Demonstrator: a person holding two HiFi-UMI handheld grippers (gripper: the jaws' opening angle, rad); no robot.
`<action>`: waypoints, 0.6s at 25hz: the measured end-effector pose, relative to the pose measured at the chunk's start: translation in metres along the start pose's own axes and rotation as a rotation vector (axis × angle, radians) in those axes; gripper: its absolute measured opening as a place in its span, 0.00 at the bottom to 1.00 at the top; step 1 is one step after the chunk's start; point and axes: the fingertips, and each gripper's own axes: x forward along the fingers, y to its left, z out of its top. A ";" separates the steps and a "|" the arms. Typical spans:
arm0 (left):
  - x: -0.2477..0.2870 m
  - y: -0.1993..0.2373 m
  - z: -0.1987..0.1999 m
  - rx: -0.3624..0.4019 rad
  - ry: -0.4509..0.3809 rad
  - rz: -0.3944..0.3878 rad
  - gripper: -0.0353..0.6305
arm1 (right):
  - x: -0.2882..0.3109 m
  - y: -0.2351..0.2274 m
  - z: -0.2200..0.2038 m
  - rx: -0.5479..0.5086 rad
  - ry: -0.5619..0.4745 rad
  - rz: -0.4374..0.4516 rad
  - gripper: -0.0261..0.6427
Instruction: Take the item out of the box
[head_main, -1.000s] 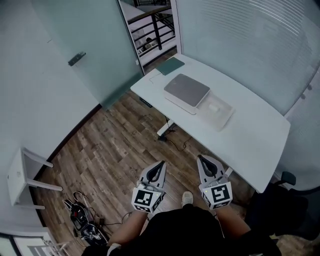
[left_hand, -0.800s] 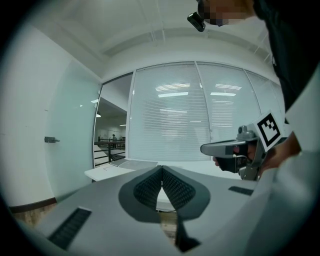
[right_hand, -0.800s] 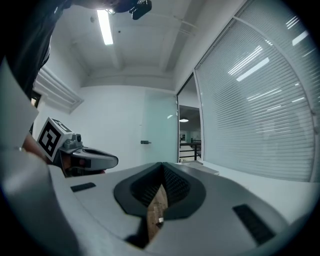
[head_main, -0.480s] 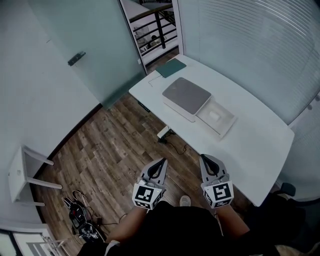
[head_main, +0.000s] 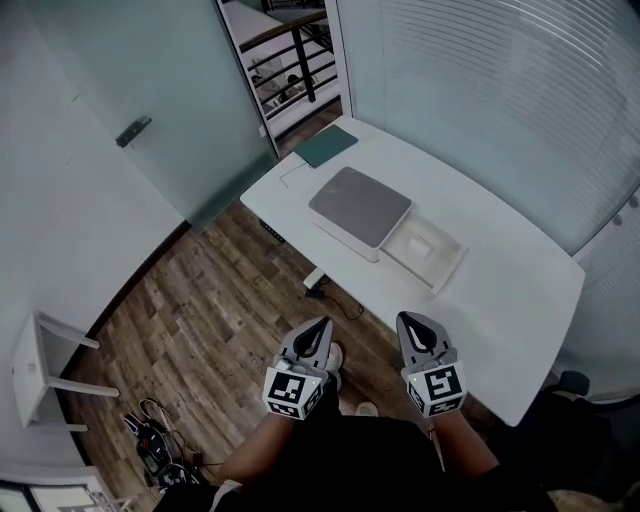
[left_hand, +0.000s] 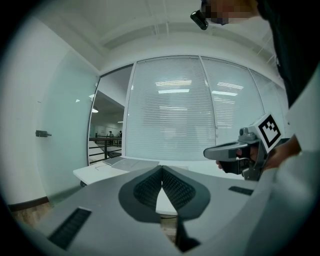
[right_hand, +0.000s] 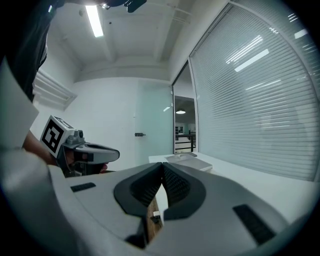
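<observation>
On the white table (head_main: 510, 290) stands an open white box (head_main: 447, 259) holding a small white item (head_main: 423, 241). Its grey lid (head_main: 360, 206) lies right beside it on the left. Both grippers hover over the wooden floor, well short of the table's near edge. My left gripper (head_main: 321, 326) is shut and empty, and so is my right gripper (head_main: 409, 319). The left gripper view shows its own jaws (left_hand: 162, 168) pressed together, the right gripper (left_hand: 206, 151) beside them and the lid (left_hand: 131, 162) far off. The right gripper view shows its jaws (right_hand: 163, 165) closed, with the box (right_hand: 194, 162) beyond.
A green notebook (head_main: 326, 145) lies at the table's far left corner. A frosted glass door with a handle (head_main: 132, 131) stands on the left, blinds on the right. A white stool (head_main: 38, 362) and a tangle of cables (head_main: 155, 452) sit on the floor at left. A dark chair (head_main: 572, 388) is at right.
The head view has shifted: the table and box now sit slightly more to the left in the picture. Both grippers keep their place and stay shut.
</observation>
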 end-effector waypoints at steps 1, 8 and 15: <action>0.007 0.003 0.001 0.000 0.003 -0.009 0.07 | 0.004 -0.004 0.001 0.004 -0.002 -0.011 0.05; 0.062 0.028 0.016 0.023 -0.006 -0.092 0.07 | 0.042 -0.040 0.009 0.025 -0.015 -0.101 0.05; 0.114 0.058 0.025 0.005 0.028 -0.189 0.07 | 0.083 -0.062 0.011 0.027 0.017 -0.183 0.05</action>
